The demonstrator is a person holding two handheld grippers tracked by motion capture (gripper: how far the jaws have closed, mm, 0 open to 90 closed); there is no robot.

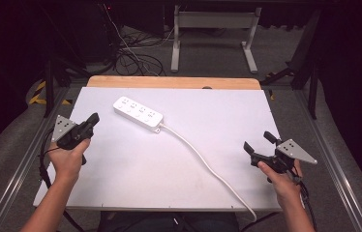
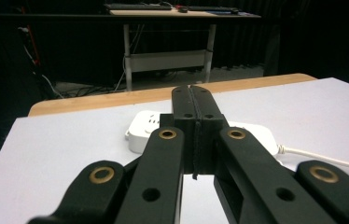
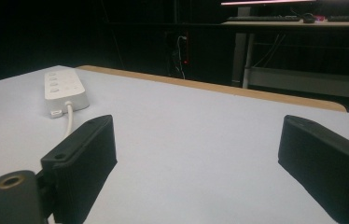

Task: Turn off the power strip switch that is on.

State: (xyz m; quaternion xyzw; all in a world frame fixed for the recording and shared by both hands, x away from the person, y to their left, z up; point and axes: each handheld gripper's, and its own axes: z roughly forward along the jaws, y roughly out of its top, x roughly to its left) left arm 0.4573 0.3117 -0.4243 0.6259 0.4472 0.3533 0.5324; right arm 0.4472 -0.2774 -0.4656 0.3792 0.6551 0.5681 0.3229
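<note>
Matte black left tongs (image 1: 93,118) at counter's left edge, jaws pressed flat together, nothing between them, grey three-cornered plate on top; glossy white oblong power strip (image 1: 138,113) lies flat on smooth white counter (image 1: 135,169) toward the far left, apart from both tongs; round white cord (image 1: 203,162) curves to near edge; right tongs (image 1: 259,141) at right edge, blocky jaws wide apart, empty.
</note>
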